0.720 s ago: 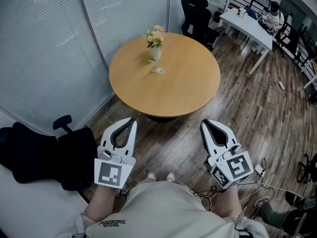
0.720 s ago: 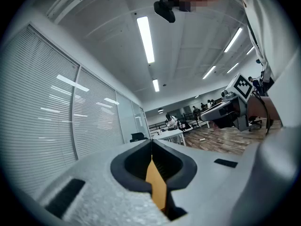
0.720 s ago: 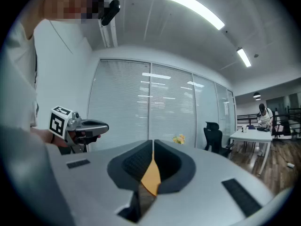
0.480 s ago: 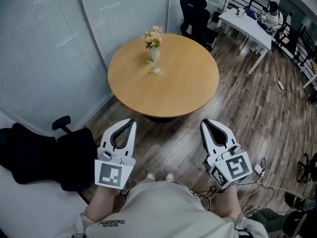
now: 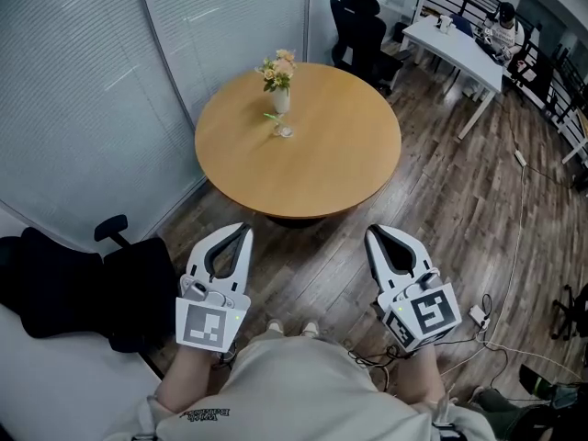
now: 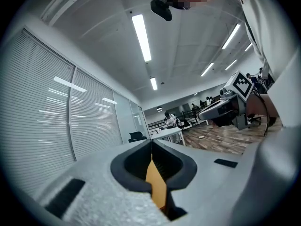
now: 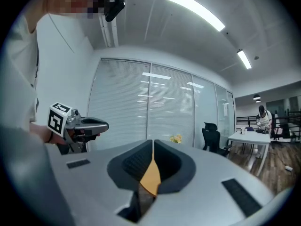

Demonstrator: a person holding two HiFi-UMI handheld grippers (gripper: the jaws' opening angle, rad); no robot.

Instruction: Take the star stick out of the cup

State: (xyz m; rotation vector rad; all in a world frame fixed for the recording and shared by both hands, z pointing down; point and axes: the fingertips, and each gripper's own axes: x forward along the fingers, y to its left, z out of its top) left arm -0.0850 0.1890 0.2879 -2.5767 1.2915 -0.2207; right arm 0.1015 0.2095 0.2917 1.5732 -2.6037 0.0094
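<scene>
A small clear cup (image 5: 285,130) stands on the round wooden table (image 5: 322,173), with a green star stick (image 5: 273,116) leaning out of it. Right behind it is a white vase of flowers (image 5: 278,85). Both white grippers are held close to my body, well short of the table and above the floor. My left gripper (image 5: 245,229) is shut, jaws pressed together with nothing between them (image 6: 151,144). My right gripper (image 5: 370,231) is shut too, empty (image 7: 153,143). The flowers (image 7: 176,138) show far off in the right gripper view.
Black office chairs (image 5: 360,24) stand beyond the table, by a white desk (image 5: 464,49) where a person sits. A black chair (image 5: 87,288) is at my left. Blinds cover the glass wall (image 5: 110,81) on the left. Cables (image 5: 482,324) lie on the wood floor at right.
The table has slid slightly left and lower in the head view. The right gripper has shifted a little left and down. Both grippers stay shut.
</scene>
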